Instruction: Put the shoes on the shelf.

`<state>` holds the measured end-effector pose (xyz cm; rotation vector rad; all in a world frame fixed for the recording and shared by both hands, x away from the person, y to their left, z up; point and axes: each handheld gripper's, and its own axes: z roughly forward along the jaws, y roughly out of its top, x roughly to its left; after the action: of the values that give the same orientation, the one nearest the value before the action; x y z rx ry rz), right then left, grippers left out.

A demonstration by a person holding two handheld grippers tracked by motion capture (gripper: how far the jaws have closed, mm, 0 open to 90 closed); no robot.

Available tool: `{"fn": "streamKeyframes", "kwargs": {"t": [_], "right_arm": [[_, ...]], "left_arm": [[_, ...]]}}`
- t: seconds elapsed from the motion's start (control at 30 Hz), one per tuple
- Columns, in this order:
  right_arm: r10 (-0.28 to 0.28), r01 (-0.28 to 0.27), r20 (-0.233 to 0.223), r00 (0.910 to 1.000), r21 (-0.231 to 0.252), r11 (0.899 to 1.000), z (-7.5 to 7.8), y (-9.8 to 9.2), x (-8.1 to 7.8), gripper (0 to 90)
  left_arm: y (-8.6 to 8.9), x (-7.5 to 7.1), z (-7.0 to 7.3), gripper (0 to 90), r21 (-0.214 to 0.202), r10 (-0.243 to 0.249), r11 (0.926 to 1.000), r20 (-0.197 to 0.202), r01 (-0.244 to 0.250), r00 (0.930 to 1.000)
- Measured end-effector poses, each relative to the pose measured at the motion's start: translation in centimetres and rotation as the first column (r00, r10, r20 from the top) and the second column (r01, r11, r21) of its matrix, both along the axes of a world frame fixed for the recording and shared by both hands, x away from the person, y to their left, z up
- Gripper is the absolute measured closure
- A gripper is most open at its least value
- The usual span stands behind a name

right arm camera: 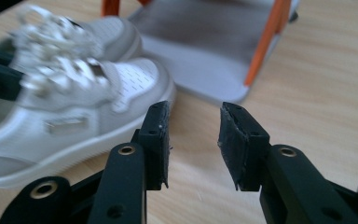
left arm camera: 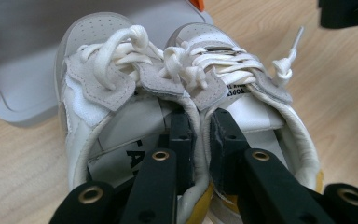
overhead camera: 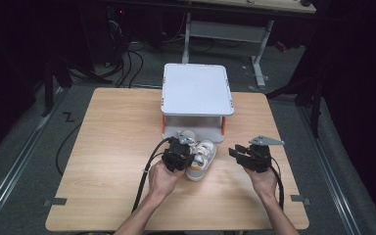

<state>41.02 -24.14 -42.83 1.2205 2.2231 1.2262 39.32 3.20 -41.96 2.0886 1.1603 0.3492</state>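
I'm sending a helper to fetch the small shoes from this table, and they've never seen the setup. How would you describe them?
On the wooden table, find the white two-level stand at its far edge. Just in front of it sits the pair of shoes, pinched together by the left gripper. They are white and grey with white laces and yellowish soles.

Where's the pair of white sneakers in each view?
High view: pair of white sneakers centre, just before the grey shelf, at the left gripper.
Left gripper view: centre, inner collars pinched between the jaws.
Right gripper view: left side.
Shared landmark: the shelf's orange posts.
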Motion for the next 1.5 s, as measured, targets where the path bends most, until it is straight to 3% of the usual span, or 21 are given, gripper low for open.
{"fn": "streamKeyframes", "kwargs": {"t": [0.07,0.23,0.43,0.7,0.97,1.03,1.13,1.33,1.5], "right_arm": [[0.02,-0.021,0.029,0.9994,0.012,1.0,1.4,0.5,0.4,63.4],[0.035,-0.037,0.075,0.9966,0.021,0.999,3.0,0.9,0.9,57.6],[0.03,-0.038,0.164,0.986,0.046,0.998,5.8,1.7,2.6,55.8],[0.031,-0.038,0.185,0.9823,0.035,0.999,7.7,3.6,5.3,59.2],[0.014,-0.015,0.191,0.9815,0.005,1.0,7.9,5.5,8.2,59.6],[0.002,0.0,0.163,0.9866,-0.007,1.0,7.7,5.8,9.0,57.8],[-0.022,0.027,0.164,0.9862,-0.026,0.999,7.6,6.3,10.0,57.6],[-0.055,0.058,0.193,0.9797,-0.01,0.998,6.9,6.9,11.0,54.4],[-0.049,0.055,0.17,0.9842,-0.028,0.998,7.2,7.1,11.3,53.7]], "left_arm": [[-0.1,0.7,0.0,80.3,-0.005,0.006,1.0,0.002,-0.006,1.0],[-0.3,1.5,-0.1,80.2,0.0,0.011,0.9999,-0.001,-0.011,0.9999],[-0.3,2.0,-0.3,80.2,-0.001,0.016,0.9999,-0.004,-0.016,0.9999],[-0.1,2.5,-0.4,80.2,-0.006,0.031,0.9995,0.0,-0.031,0.9995],[-0.4,3.5,-0.2,80.2,-0.006,0.041,0.9991,0.01,-0.041,0.9991],[-0.5,3.9,-0.1,80.1,-0.016,0.049,0.9987,0.01,-0.049,0.9987],[-0.6,4.4,-0.1,80.0,-0.023,0.064,0.9977,-0.01,-0.064,0.9979],[-1.0,5.3,0.0,79.9,-0.019,0.1,0.9948,0.008,-0.1,0.9949],[-0.8,6.3,-0.6,79.5,-0.044,0.144,0.9887,0.003,-0.143,0.9896]]}}
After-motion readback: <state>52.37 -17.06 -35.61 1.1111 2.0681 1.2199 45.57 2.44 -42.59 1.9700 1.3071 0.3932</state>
